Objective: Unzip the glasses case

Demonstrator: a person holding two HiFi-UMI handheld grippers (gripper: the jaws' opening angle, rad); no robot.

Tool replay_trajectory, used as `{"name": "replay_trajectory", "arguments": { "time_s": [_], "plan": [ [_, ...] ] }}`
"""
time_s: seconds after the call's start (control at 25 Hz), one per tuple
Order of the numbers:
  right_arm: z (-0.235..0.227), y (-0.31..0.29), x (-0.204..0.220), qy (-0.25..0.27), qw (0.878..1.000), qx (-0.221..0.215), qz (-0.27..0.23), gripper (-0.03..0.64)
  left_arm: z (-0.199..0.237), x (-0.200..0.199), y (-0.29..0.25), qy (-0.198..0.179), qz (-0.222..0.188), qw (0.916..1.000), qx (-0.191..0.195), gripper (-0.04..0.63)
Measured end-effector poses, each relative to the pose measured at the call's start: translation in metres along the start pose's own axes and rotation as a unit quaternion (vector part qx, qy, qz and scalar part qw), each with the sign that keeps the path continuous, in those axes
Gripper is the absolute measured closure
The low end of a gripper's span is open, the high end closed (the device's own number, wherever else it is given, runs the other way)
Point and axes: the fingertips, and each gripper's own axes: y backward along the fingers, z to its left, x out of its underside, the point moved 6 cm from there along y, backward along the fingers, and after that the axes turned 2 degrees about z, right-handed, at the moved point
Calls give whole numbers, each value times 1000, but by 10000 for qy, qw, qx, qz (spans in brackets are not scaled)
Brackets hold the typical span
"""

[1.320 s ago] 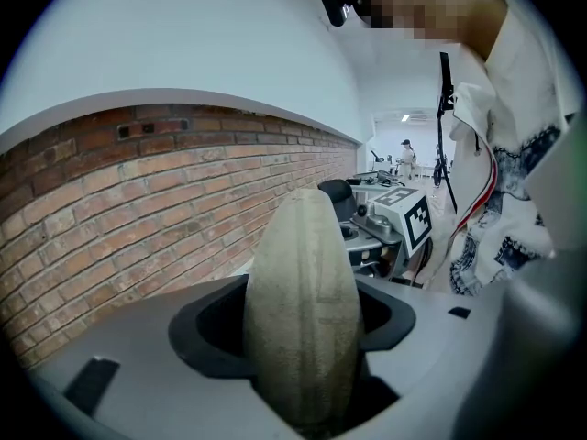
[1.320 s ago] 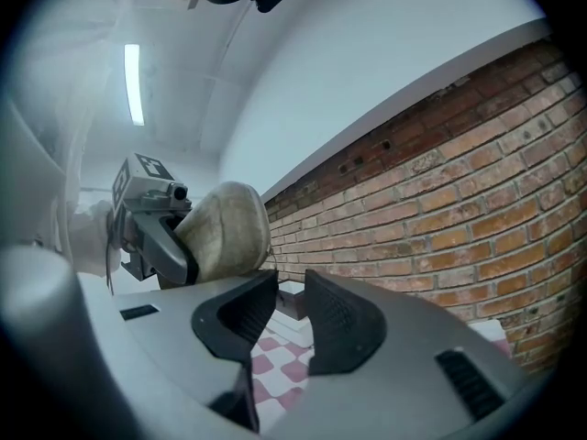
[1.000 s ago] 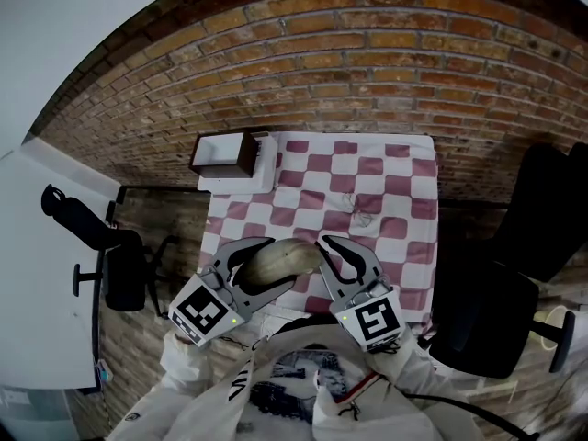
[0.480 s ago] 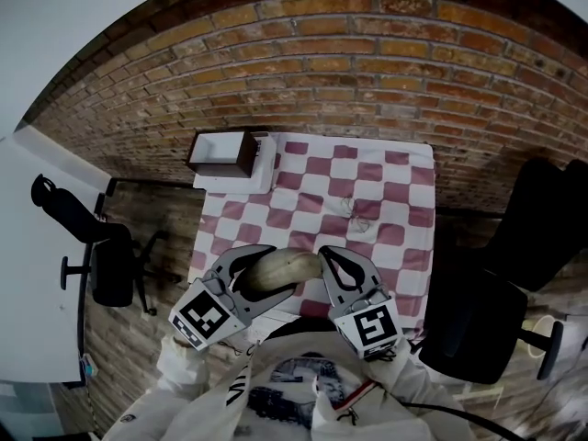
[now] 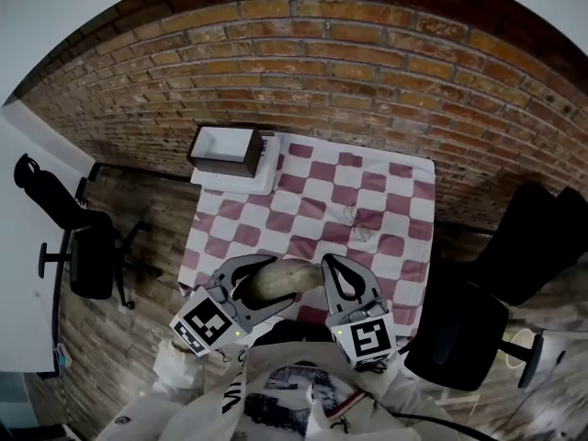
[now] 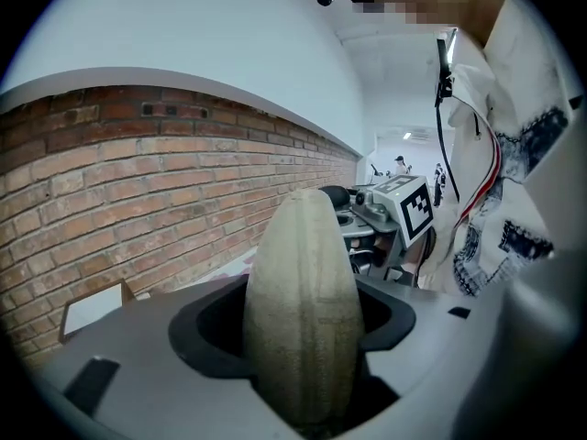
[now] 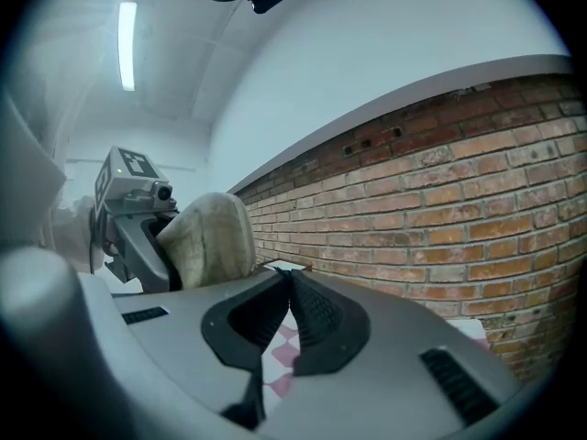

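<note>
**Glasses case clamped in left gripper, right gripper closed at its end**

The left gripper pinches a beige, oval, cloth-textured glasses case around its middle, over the near edge of the checked tablecloth. The right gripper has just been closing. Its jaws now meet at the case's end, and any zip pull between them is too small to see. The case looks light and semi-rigid, and is best opened by gripping the pull tab.

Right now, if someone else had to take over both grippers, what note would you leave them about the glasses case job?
Left gripper: shut on the glasses case, held at the near edge of the checked table.
Right gripper: jaws have just closed tip to tip beside the case's end; whether they pinch the zipper pull cannot be seen.
Done: case gripped.
Left: case looks zipped; confirm the pull, then draw it along the seam.
</note>
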Motion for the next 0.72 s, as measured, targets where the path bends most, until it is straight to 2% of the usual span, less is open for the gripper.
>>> {"name": "replay_trajectory", "arguments": {
  "time_s": [0.44,0.72],
  "plan": [
    [45,-41,-8,608,9970,438,191,600,33,40,32,412,-298,9983,277,298],
    [80,-70,-4,745,9942,692,354,600,57,69,60,390,-302,9979,422,299]
  ]
}}
